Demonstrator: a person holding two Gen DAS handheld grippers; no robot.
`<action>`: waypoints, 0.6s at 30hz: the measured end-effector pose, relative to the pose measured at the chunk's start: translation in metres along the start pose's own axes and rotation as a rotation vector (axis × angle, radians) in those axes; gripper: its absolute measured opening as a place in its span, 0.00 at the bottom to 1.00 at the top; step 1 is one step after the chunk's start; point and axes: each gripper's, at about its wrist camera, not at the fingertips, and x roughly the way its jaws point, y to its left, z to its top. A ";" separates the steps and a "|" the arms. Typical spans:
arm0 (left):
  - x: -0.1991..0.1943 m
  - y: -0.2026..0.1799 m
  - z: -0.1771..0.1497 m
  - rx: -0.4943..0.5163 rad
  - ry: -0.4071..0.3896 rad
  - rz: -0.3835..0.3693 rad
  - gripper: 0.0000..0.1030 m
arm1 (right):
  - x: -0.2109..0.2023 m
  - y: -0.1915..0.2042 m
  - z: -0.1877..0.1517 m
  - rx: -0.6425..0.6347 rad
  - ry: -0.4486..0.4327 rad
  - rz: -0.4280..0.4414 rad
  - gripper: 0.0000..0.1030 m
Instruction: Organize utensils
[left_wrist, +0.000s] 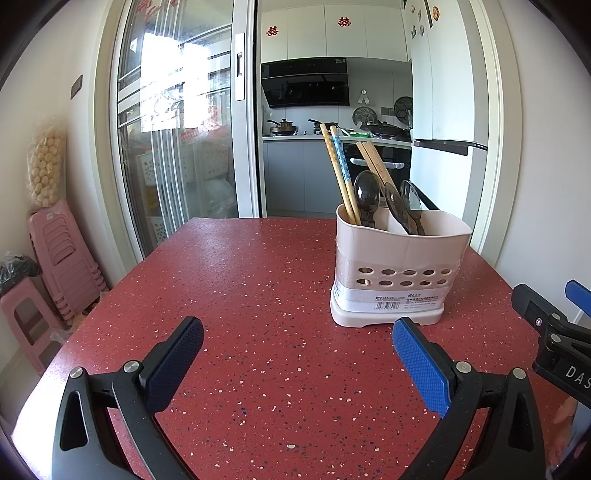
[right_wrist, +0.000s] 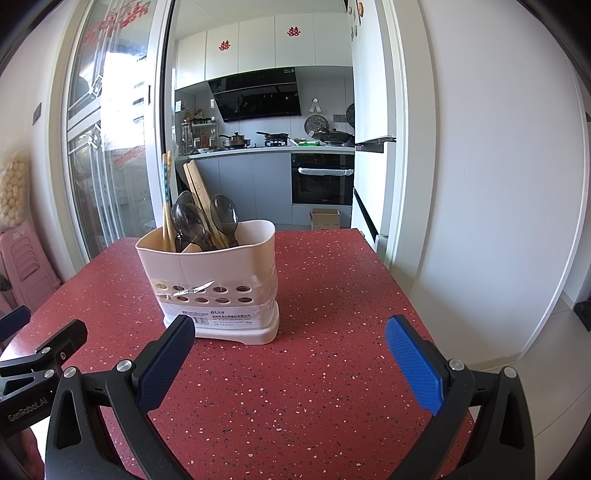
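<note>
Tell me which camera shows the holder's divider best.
Left wrist. There the divider inside the holder runs clear between the chopsticks and spoons. In the right wrist view only a short bit of the divider shows, mostly hidden by utensils.

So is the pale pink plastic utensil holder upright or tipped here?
Upright. The pale pink plastic utensil holder sits flat on its base on the red speckled table, with chopsticks and dark spoons standing inside.
</note>
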 end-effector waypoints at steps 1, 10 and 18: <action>0.000 0.000 0.000 0.001 0.000 -0.001 1.00 | 0.000 0.001 0.000 0.000 0.000 0.000 1.00; 0.000 -0.001 -0.002 0.005 0.007 -0.004 1.00 | -0.001 0.001 0.000 0.001 0.000 0.001 1.00; 0.000 -0.002 -0.002 0.006 0.009 -0.003 1.00 | -0.001 0.001 0.000 0.000 -0.001 0.001 1.00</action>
